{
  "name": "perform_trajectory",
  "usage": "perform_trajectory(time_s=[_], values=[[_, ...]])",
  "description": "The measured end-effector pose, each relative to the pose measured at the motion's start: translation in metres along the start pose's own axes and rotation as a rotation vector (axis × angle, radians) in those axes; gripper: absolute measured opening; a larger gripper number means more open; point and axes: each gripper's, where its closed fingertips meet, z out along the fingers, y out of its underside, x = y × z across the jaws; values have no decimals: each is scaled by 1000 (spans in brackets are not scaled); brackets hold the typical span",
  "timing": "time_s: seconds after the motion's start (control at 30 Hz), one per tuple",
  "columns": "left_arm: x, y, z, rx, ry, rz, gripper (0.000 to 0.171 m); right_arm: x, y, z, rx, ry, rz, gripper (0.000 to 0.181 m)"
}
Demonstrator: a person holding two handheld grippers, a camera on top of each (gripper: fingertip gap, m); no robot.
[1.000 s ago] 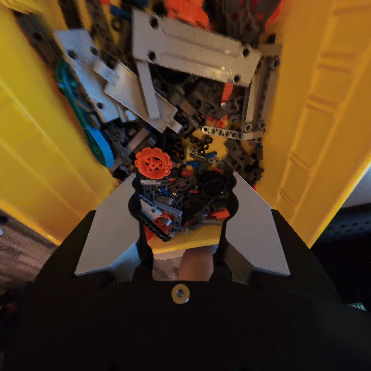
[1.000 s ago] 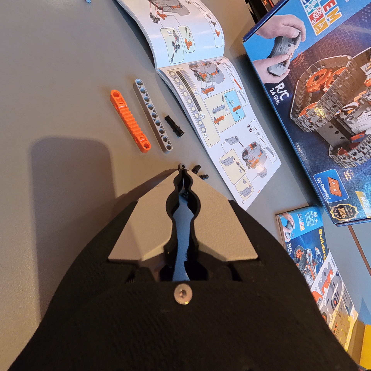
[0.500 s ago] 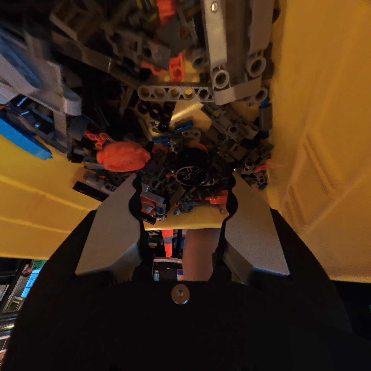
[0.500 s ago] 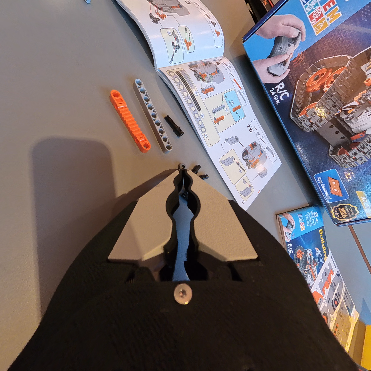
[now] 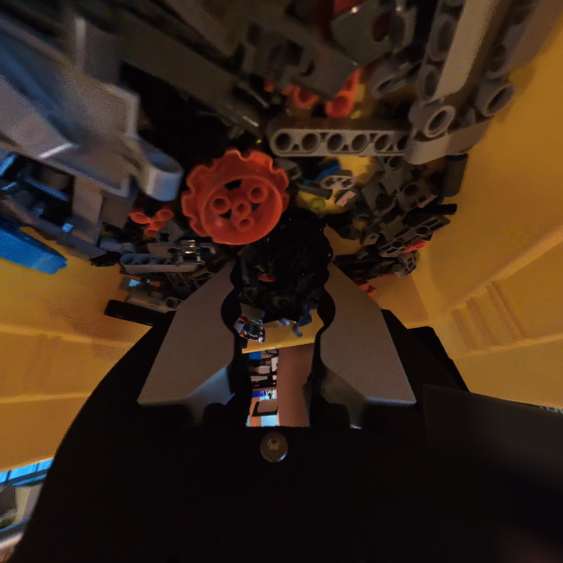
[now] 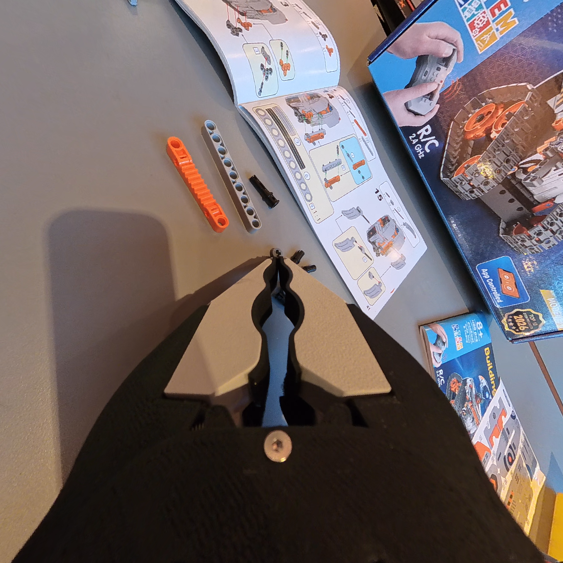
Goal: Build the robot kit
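A: What did the left wrist view show?

B: The left hand-held gripper (image 5: 280, 275) was inside a yellow bin (image 5: 502, 213), jaws apart, straddling a black wheel (image 5: 289, 268) among loose building parts. An orange sprocket (image 5: 235, 197) lay just beyond the wheel, and a grey holed beam (image 5: 335, 141) farther on. I couldn't tell whether the fingers touched the wheel.

A: And the right wrist view?

B: The right hand-held gripper (image 6: 276, 259) was over the grey table (image 6: 76, 122), jaws together on a small grey pin (image 6: 276, 252). Small black pins (image 6: 297, 255) lay just beside the tips. Ahead were an orange toothed bar (image 6: 196, 182), a grey beam (image 6: 231, 176) and a black pin (image 6: 263, 192), beside an open instruction booklet (image 6: 320, 152) and a blue box (image 6: 487, 152).
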Motion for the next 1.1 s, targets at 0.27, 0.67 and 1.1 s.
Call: perform_trajectory(time_s=[0.27, 0.67, 1.1], values=[[-9, -10, -14, 105, 81, 10, 22, 0, 0, 0, 2, 0, 5, 0], [-30, -24, -38, 276, 86, -54, 22, 0, 0, 1, 3, 4, 1, 0], [-34, -46, -65, 442, 97, -58, 22, 0, 0, 1, 2, 5, 0, 0]])
